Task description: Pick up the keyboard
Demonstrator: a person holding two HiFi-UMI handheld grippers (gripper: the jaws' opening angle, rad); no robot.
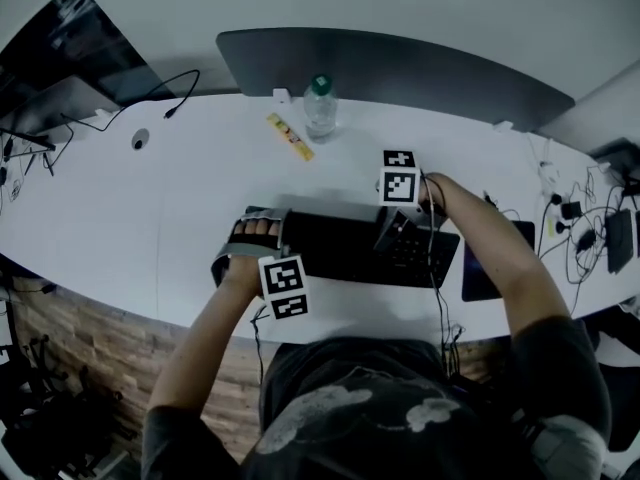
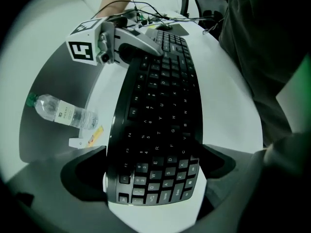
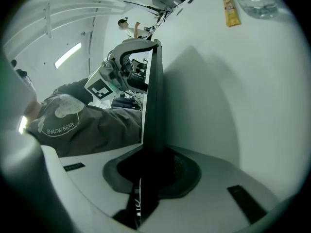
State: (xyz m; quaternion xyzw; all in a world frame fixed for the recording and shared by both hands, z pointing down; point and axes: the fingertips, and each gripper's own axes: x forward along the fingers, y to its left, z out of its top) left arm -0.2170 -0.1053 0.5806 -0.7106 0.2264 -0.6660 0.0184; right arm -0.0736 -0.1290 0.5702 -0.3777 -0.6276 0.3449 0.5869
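A curved white counter (image 1: 120,218) is seen filling the middle of the head view from left to right. The black keyboard (image 1: 340,248) is found at lower centre of that view, near the counter's front edge and straight in front of the person. Whether it is clear of the surface cannot be told.

The keyboard's left end is taken by the left hand-held gripper (image 2: 154,154). In the left gripper view that end is set deep between the jaws, which are spread wide and pressed against the two long edges. The right part of the keyboard is clamped by the right hand-held gripper (image 3: 154,164). In the right gripper view the keyboard is seen edge-on as a thin dark upright strip, and the jaws are closed on its thickness.

A clear water bottle (image 1: 320,106) is stood upright at upper centre of the head view, well apart from the keyboard. A yellow packet (image 1: 289,136) is laid just left of the bottle.
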